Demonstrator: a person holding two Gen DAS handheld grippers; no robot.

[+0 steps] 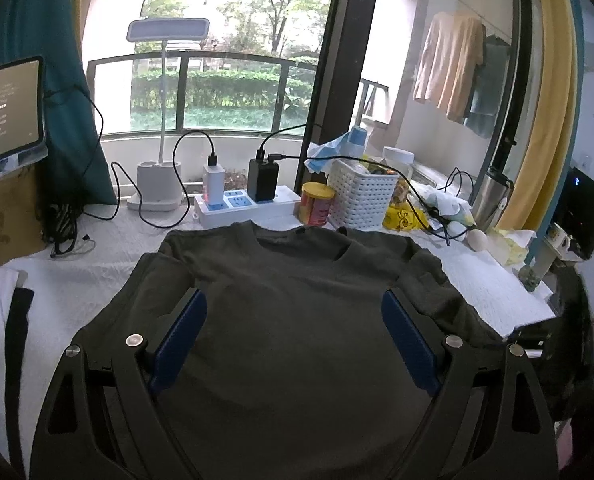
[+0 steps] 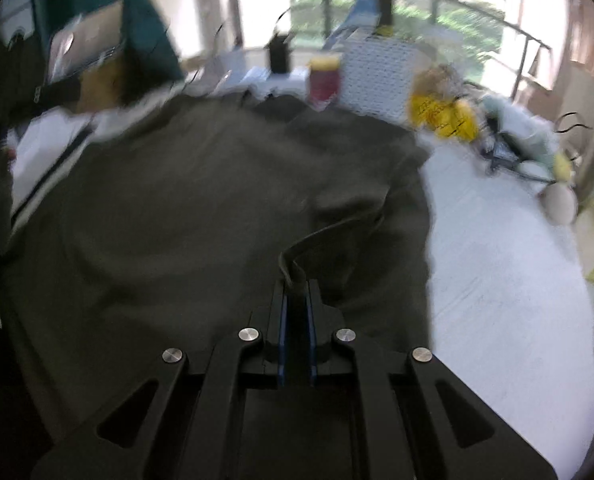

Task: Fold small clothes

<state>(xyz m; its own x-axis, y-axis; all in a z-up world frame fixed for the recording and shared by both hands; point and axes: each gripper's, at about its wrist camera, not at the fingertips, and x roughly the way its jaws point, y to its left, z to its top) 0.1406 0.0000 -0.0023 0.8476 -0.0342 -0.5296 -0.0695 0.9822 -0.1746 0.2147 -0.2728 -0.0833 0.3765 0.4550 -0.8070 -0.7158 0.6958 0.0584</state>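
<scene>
Dark olive T-shirt point(image 1: 289, 320) — spread on the white table.
It lies front up, collar toward the window; one edge on its right side is lifted into a pinched fold.

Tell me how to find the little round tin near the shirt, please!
Start at the big dark green shirt spread on the white table, and look just past its collar. There, between the white power strip and the white woven basket, stands the tin. It is the only red can with a yellow lid.
</scene>
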